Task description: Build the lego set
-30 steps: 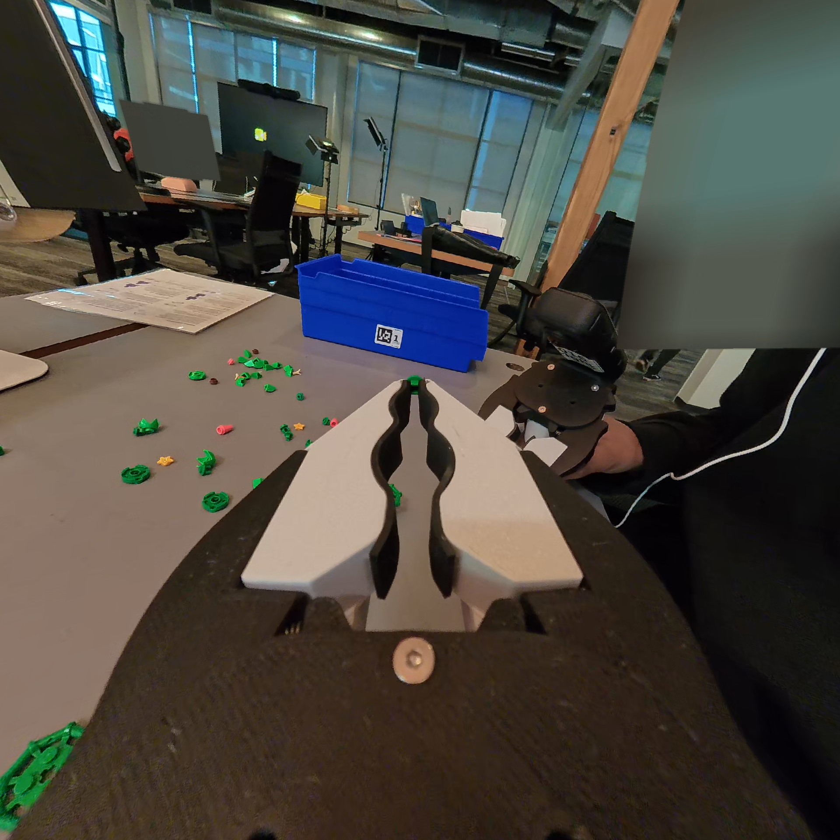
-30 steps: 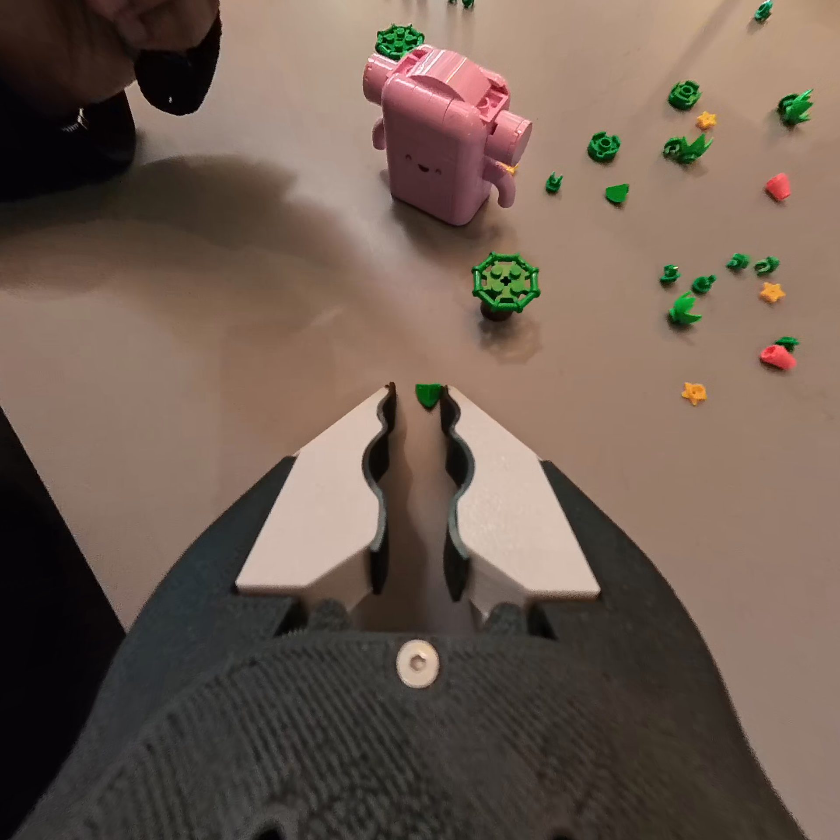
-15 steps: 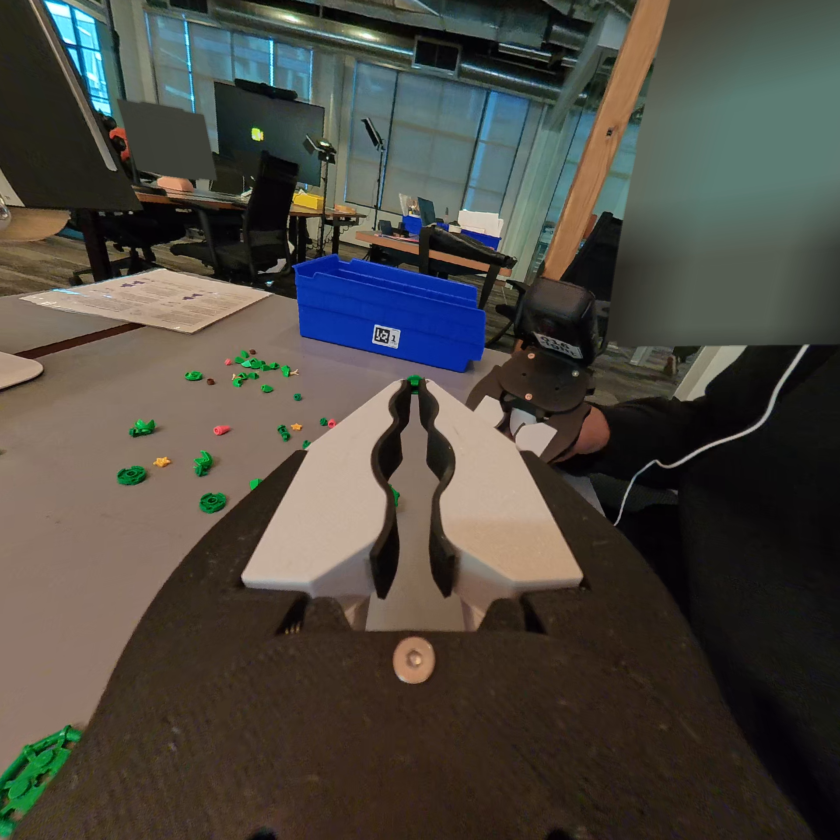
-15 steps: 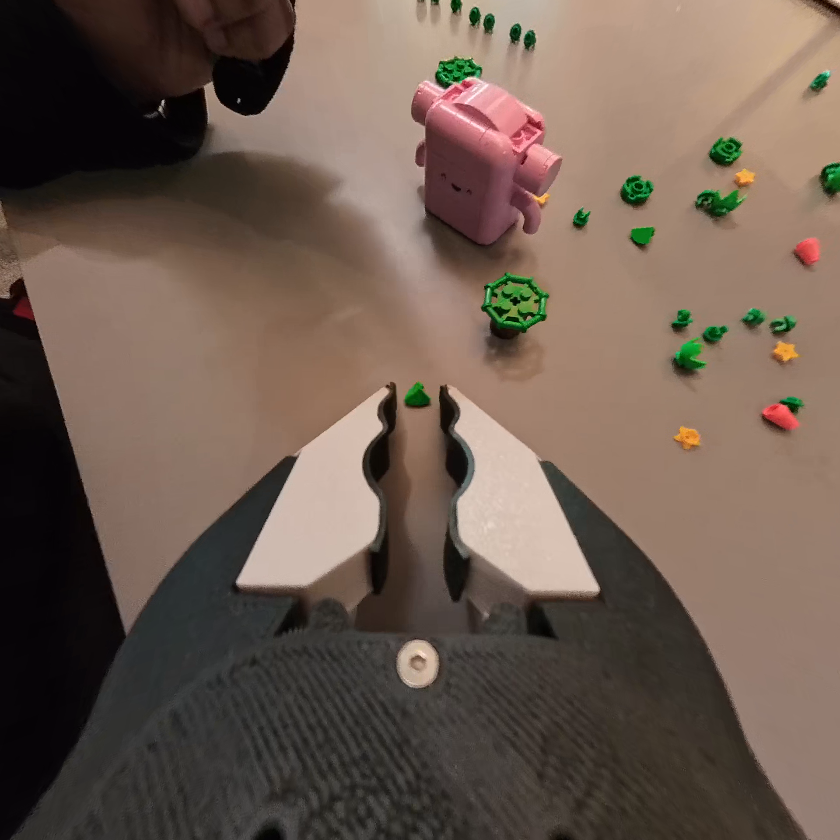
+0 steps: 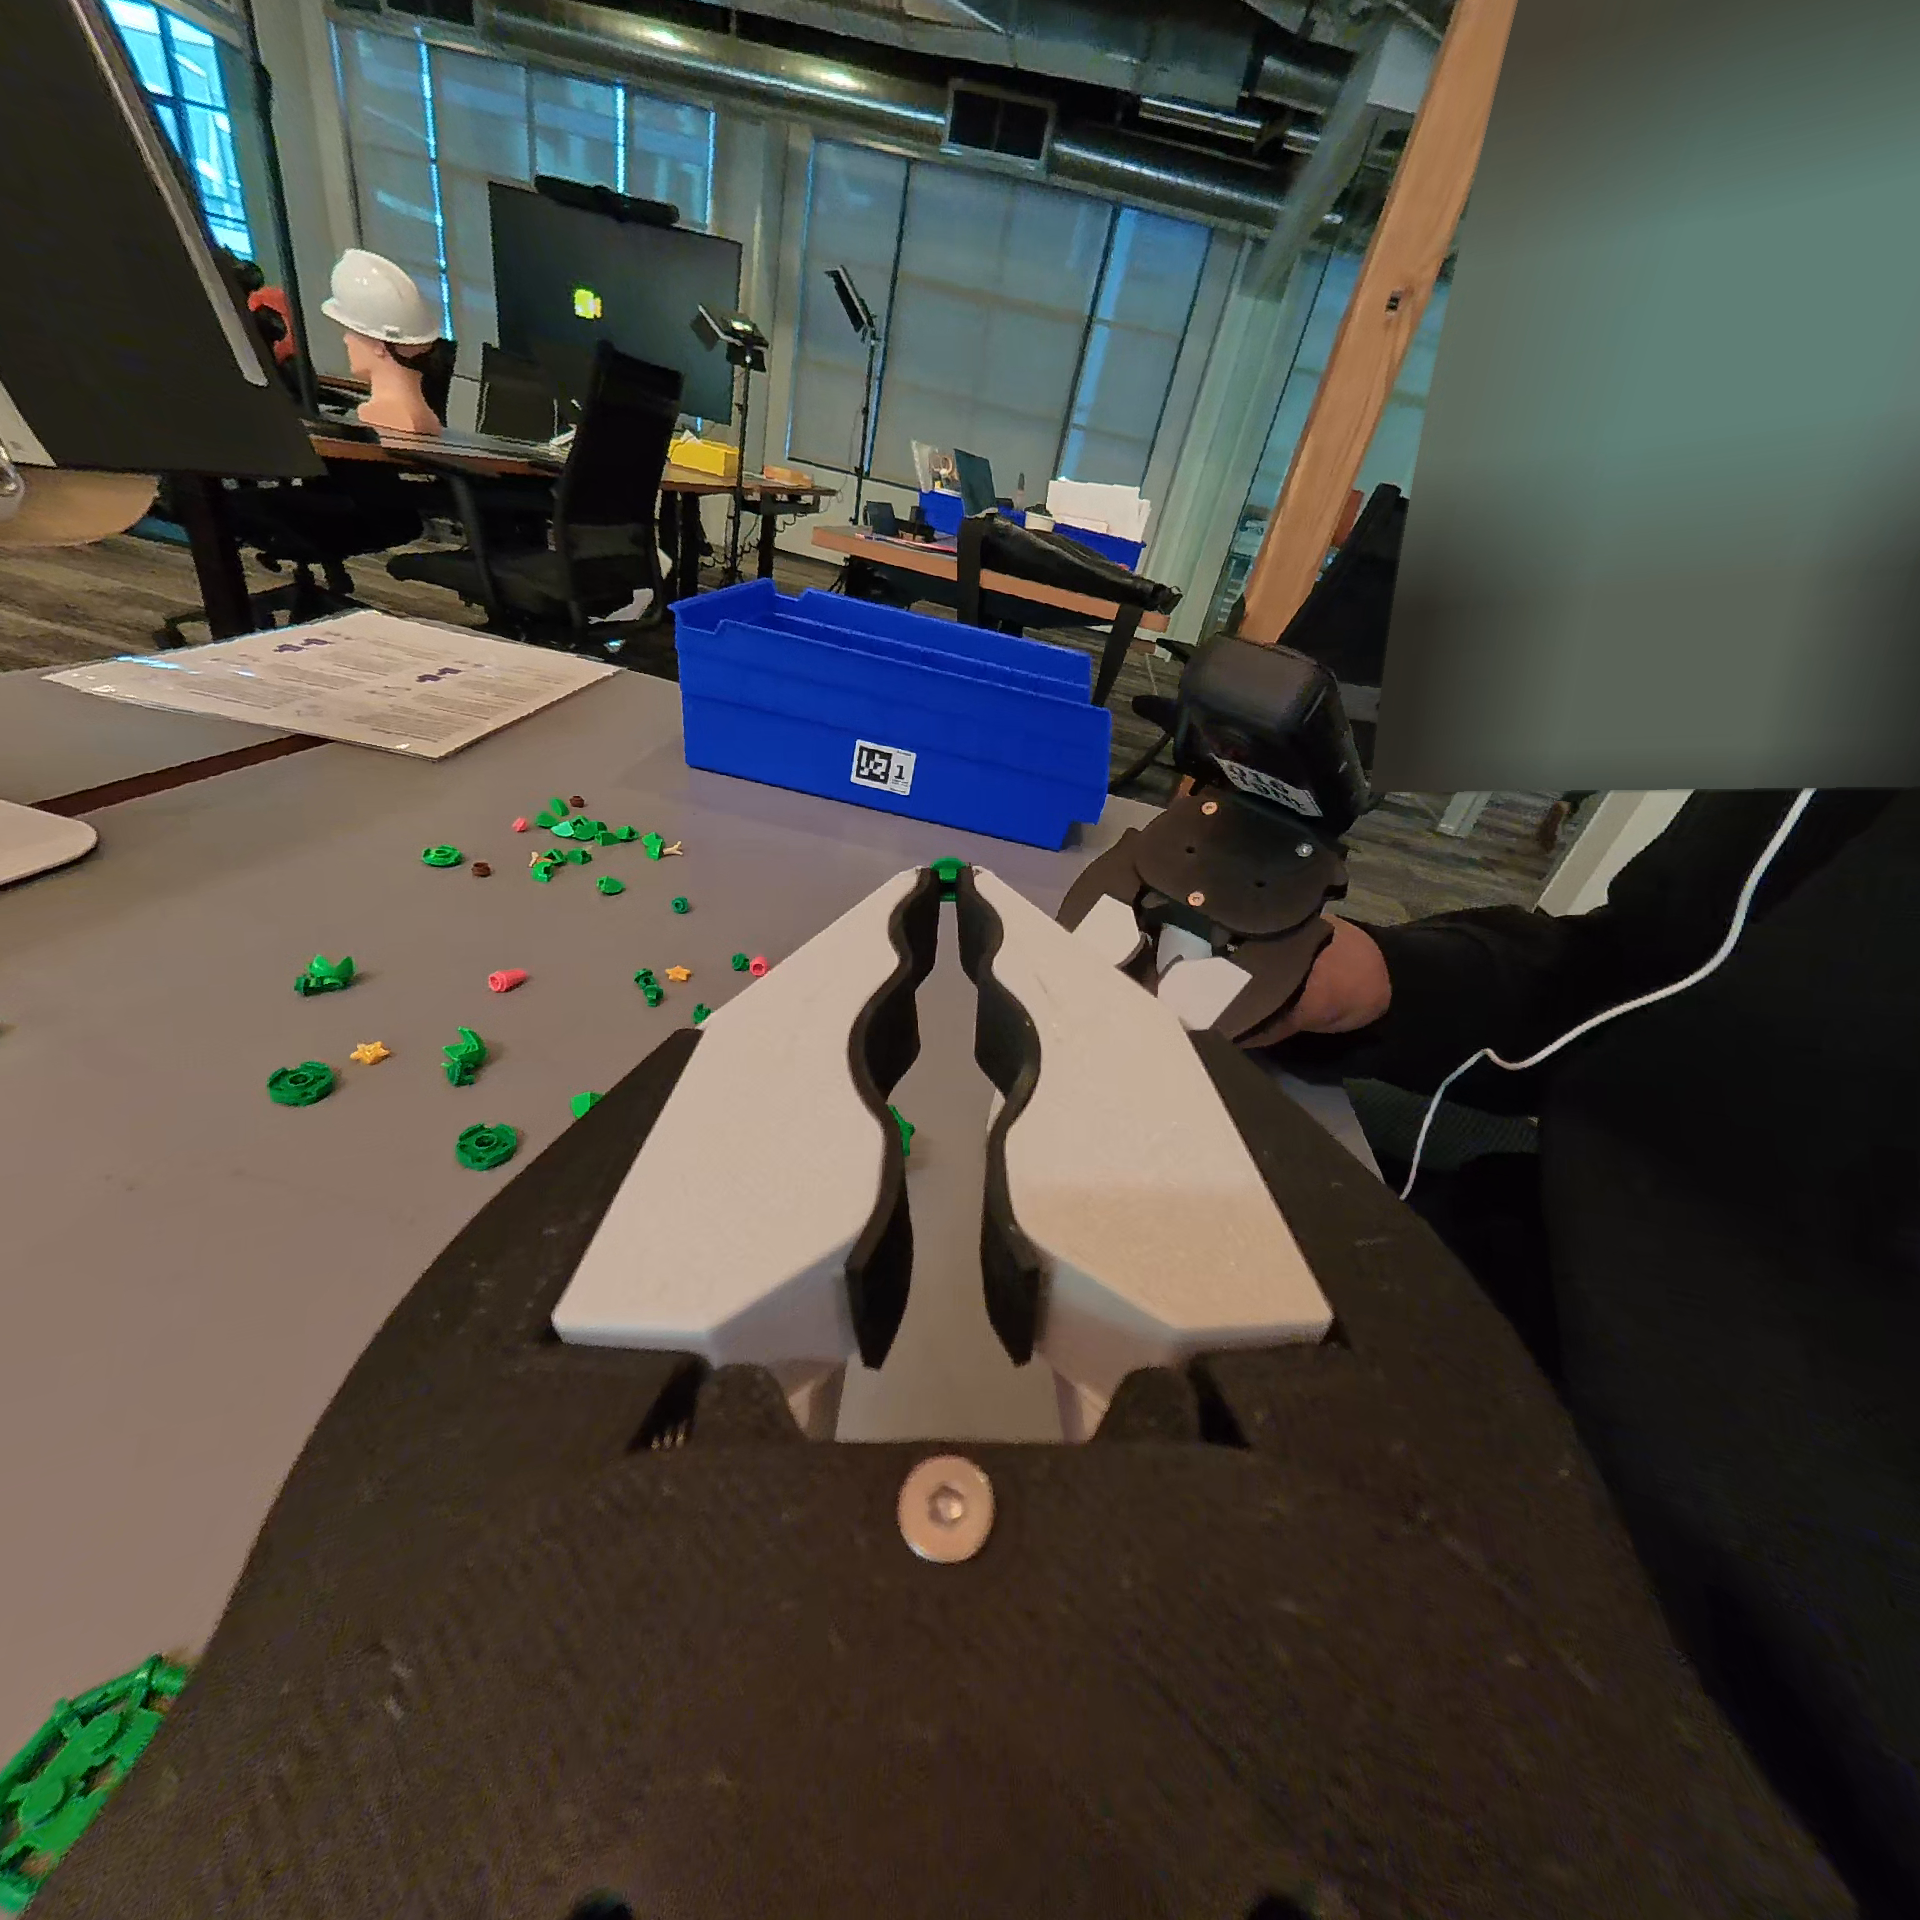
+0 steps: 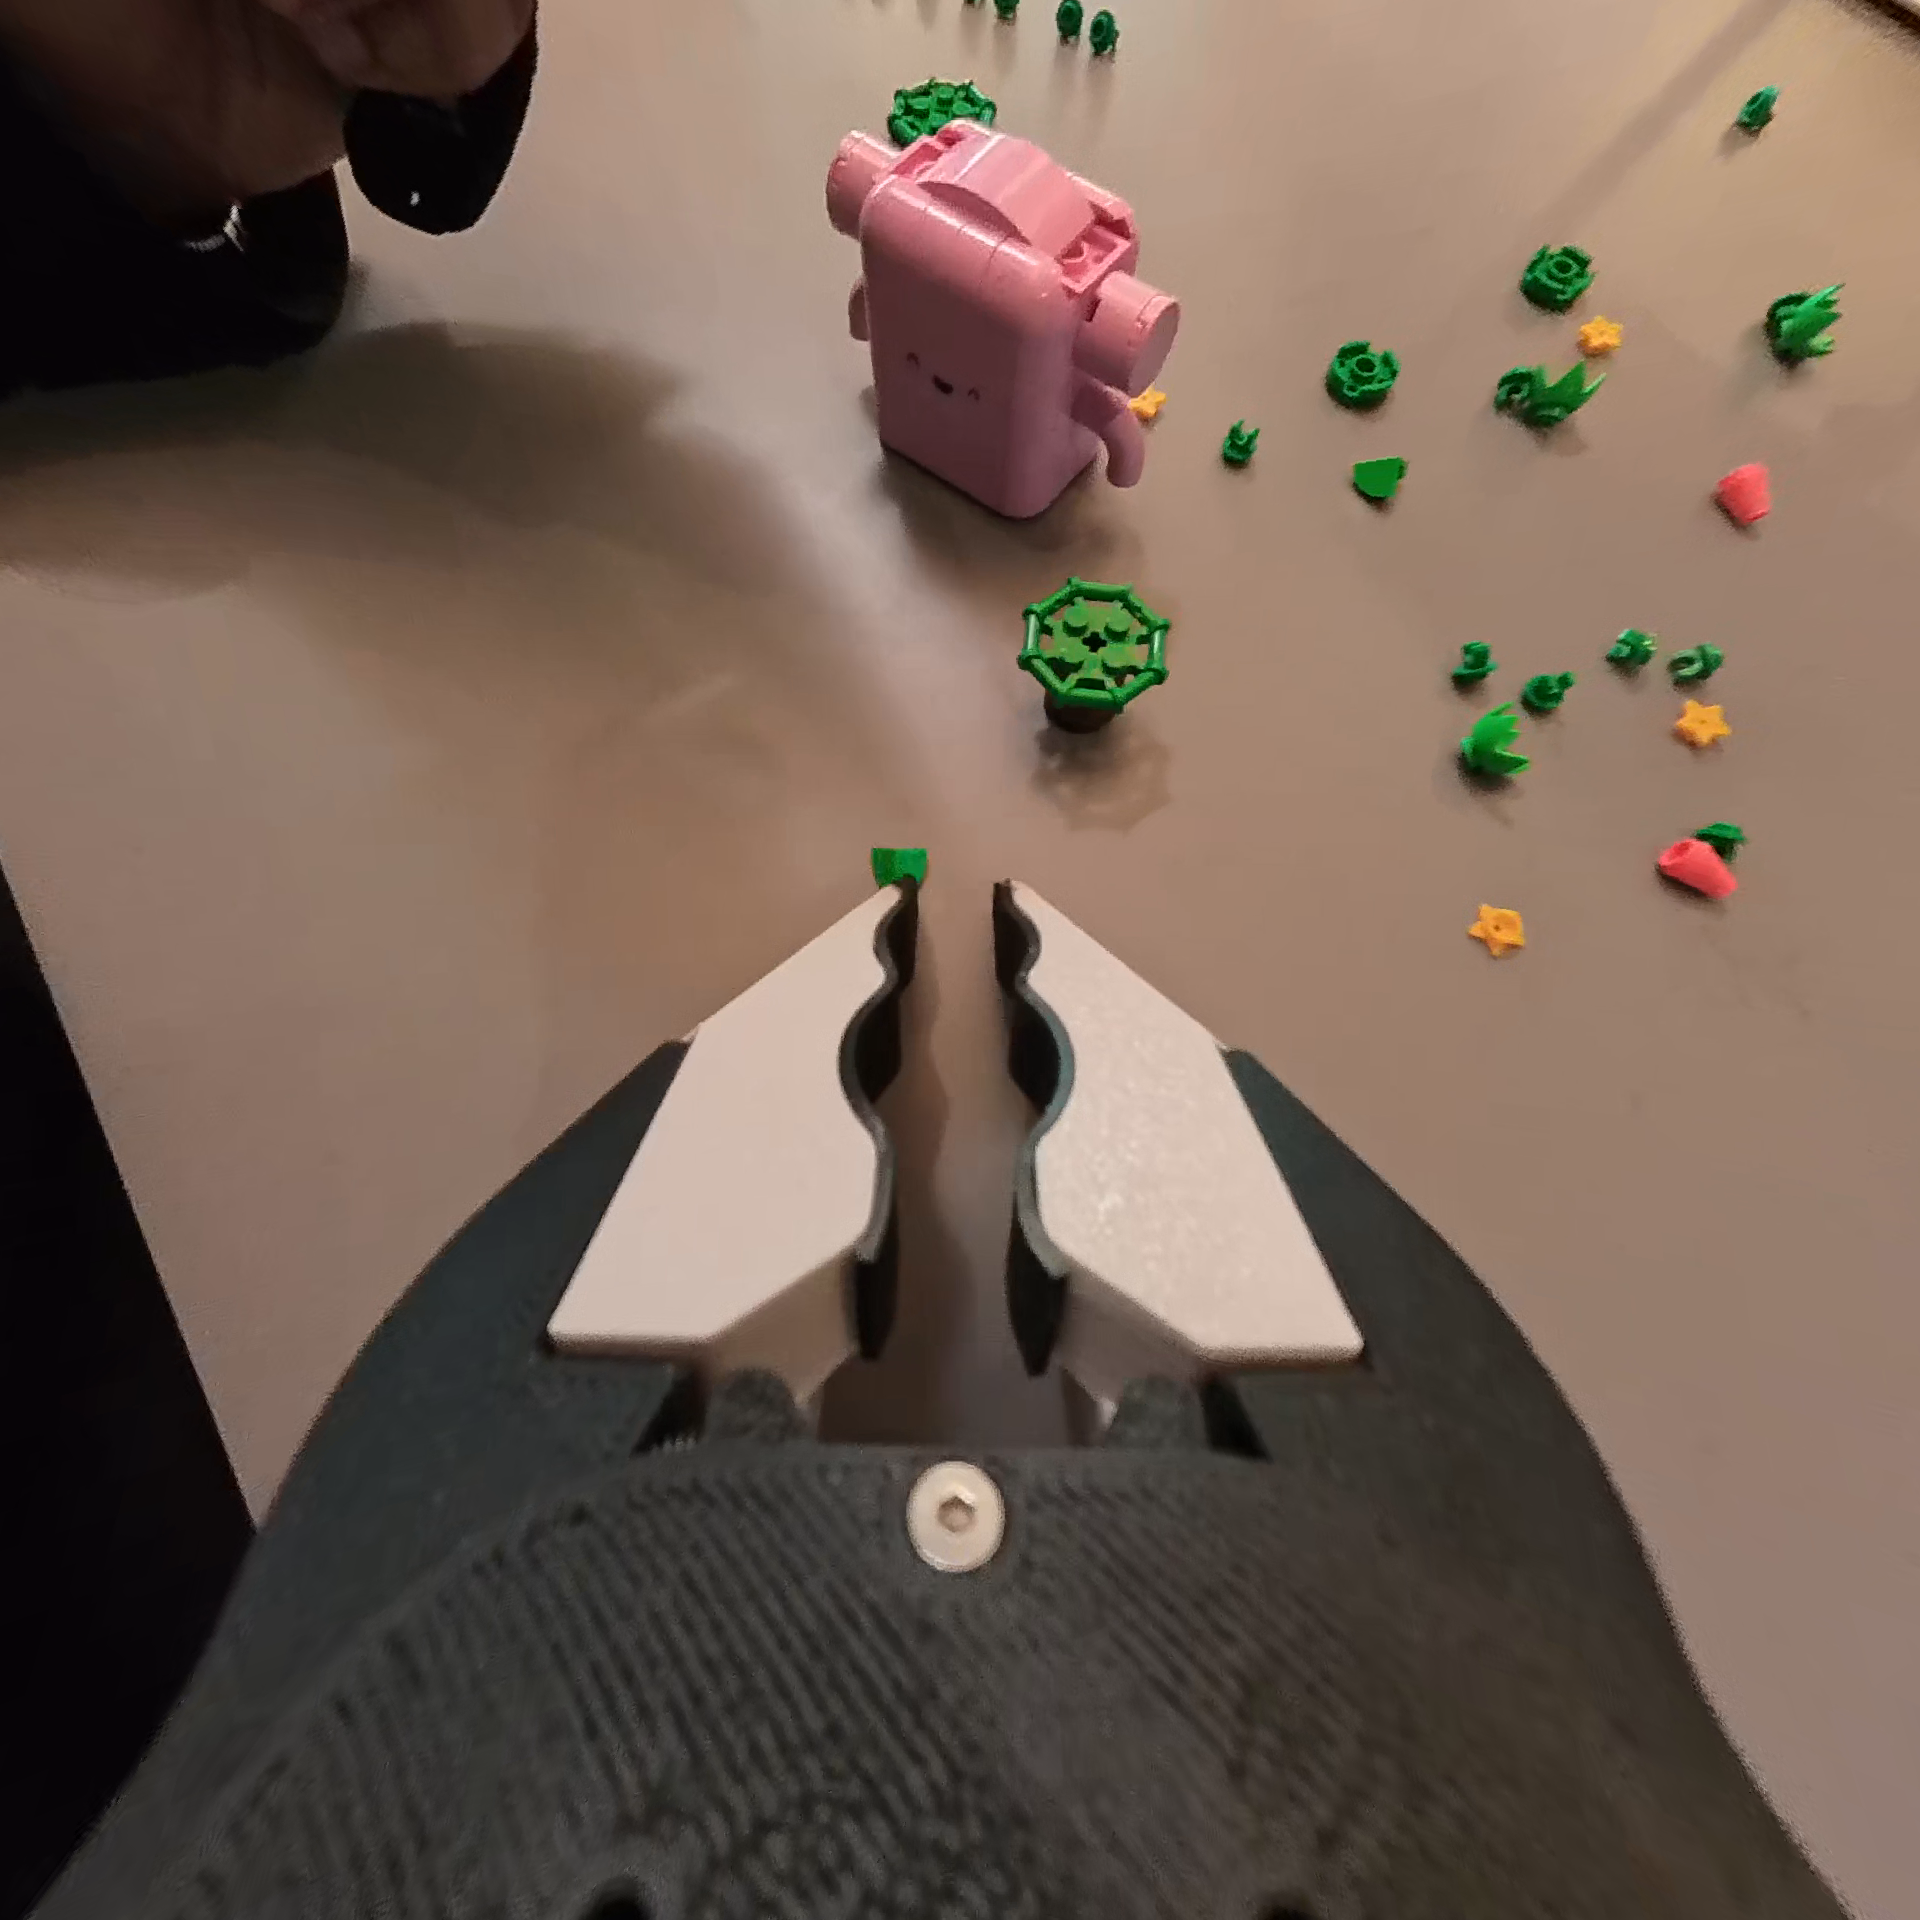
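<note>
My left gripper [image 5: 945, 883] is shut on a tiny green piece [image 5: 945, 867] pinched at its fingertips, held above the grey table [image 5: 208, 1247]. My right gripper [image 6: 956, 896] is open with a narrow gap and holds nothing, low over the table. A small green leaf piece [image 6: 899, 864] lies on the table just beyond its left fingertip. Ahead stand a green round web piece on a brown stalk [image 6: 1094, 649] and a pink brick figure with a smiling face [image 6: 987, 343]. The right gripper also shows in the left wrist view [image 5: 1174, 961].
Several loose green, yellow and red pieces [image 6: 1558, 675] lie scattered to the right. A blue bin [image 5: 883, 717] and an instruction sheet [image 5: 343, 675] sit at the table's far side. A flat green piece [image 5: 73, 1766] lies near the left gripper. A hand and dark sleeve [image 6: 260, 125] are at the upper left. Tip to tip, the grippers are about 15 centimetres apart.
The right gripper has shifted right relative to the small green leaf piece, which went from between its tips to beside the left fingertip. The left gripper has hardly moved.
</note>
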Demonstrator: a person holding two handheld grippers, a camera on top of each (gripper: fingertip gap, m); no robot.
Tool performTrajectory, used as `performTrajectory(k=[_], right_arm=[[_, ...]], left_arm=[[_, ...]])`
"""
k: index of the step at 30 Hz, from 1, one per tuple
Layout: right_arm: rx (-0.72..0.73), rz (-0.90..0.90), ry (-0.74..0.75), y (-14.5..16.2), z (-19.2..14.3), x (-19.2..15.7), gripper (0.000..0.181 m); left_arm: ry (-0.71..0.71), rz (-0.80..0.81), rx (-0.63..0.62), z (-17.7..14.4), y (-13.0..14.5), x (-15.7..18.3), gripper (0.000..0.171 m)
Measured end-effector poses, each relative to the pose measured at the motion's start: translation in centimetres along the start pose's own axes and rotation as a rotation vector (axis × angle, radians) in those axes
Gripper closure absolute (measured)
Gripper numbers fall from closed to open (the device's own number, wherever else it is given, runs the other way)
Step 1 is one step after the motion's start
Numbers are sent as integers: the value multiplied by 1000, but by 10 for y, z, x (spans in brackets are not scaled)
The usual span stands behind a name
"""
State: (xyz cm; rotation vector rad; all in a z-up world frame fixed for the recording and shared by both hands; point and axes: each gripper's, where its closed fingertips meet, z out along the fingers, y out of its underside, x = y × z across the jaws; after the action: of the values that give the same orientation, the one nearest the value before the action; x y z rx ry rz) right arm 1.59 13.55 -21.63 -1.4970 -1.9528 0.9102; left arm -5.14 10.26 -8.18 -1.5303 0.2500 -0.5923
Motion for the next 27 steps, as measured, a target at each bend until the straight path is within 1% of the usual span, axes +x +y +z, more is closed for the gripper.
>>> performTrajectory(k=[6,11,15,27], right_arm=[[11,-27,-28,-1,-2,-7,167],[-15,-50,-81,2,1,-14,167],[-19,-54,-101,2,2,-15,171],[-8,-57,-115,1,0,-23,172]], left_arm=[[-3,-1,4,-1,-1,-1,171],[2,2,-1,0,0,1,171],[-5,7,-4,0,1,0,171],[-2,6,-4,1,1,0,171]])
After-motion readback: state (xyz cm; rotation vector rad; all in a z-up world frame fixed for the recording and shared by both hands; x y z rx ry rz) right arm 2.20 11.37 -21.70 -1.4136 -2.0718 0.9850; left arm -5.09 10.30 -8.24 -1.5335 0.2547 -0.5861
